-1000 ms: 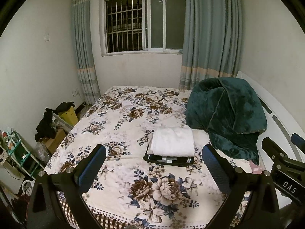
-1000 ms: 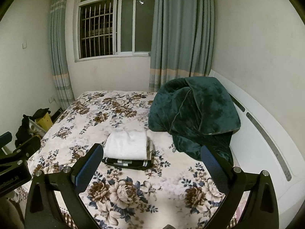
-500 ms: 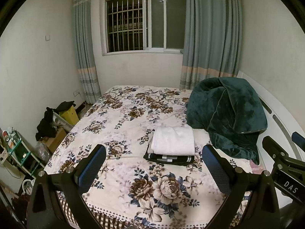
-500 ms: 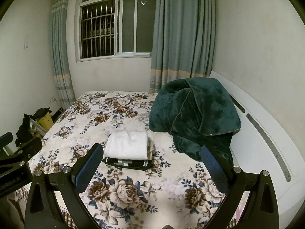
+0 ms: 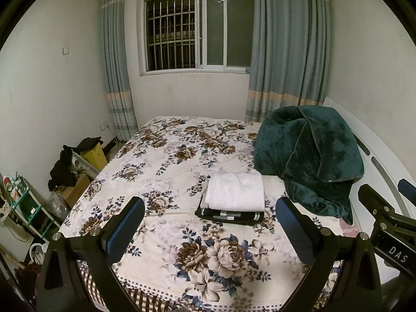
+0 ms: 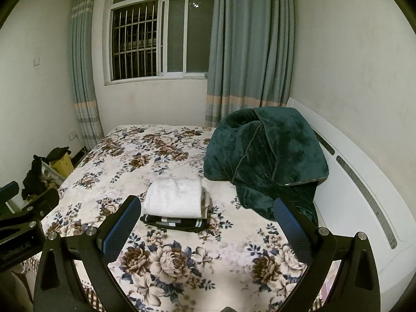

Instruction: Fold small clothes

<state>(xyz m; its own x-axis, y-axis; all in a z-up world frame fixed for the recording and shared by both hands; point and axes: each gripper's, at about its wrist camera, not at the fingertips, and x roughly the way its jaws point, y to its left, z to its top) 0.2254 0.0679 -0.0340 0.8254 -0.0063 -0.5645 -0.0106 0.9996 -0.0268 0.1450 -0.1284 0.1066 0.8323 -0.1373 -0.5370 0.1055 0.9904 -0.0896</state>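
A small stack of folded clothes lies on the floral bed: a white folded garment [image 5: 235, 191] on top of a black one with white trim [image 5: 228, 215]. The stack also shows in the right wrist view [image 6: 173, 199], with the black piece [image 6: 173, 223] under it. My left gripper [image 5: 209, 227] is open and empty, held above the bed's near edge, short of the stack. My right gripper [image 6: 206, 225] is open and empty, also held back from the stack. The right gripper's body shows at the right of the left wrist view [image 5: 387, 221].
A dark green plush blanket [image 5: 309, 158] is heaped at the bed's right side against the white headboard [image 6: 364, 182]. The floral bedspread [image 5: 182, 161] stretches to the window wall. Boxes, dark clothes [image 5: 65, 166] and a small shelf [image 5: 20, 208] stand on the floor at left.
Both grippers have barely shifted; the views are almost the same. The stack has not moved.
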